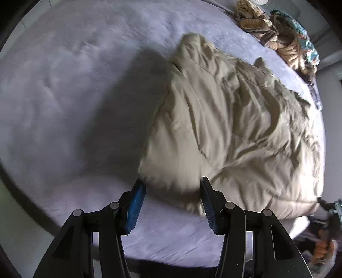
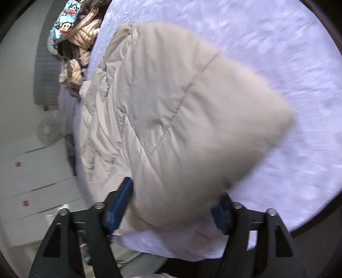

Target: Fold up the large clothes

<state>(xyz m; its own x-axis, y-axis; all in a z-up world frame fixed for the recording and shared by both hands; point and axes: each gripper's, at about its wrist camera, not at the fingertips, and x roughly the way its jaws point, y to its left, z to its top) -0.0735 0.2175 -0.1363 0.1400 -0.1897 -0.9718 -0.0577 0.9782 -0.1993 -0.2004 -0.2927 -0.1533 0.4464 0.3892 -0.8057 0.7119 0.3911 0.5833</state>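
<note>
A large beige padded coat (image 1: 235,132) lies crumpled on a bed with a lavender sheet (image 1: 74,96). My left gripper (image 1: 171,203) is open, its blue pads wide apart, and the near corner of the coat lies between and just beyond them. In the right wrist view the coat (image 2: 181,111) fills the middle, blurred by motion. My right gripper (image 2: 173,207) is open wide with a thick fold of the coat between its jaws; the pads do not press on it. The right gripper also shows at the far right of the left wrist view (image 1: 333,211).
A pile of other clothes lies at the far edge of the bed: tan knitwear (image 1: 286,45) and a turquoise printed piece (image 2: 64,19). White drawers (image 2: 36,171) and a small fan (image 2: 47,130) stand beside the bed. The sheet (image 2: 277,53) stretches past the coat.
</note>
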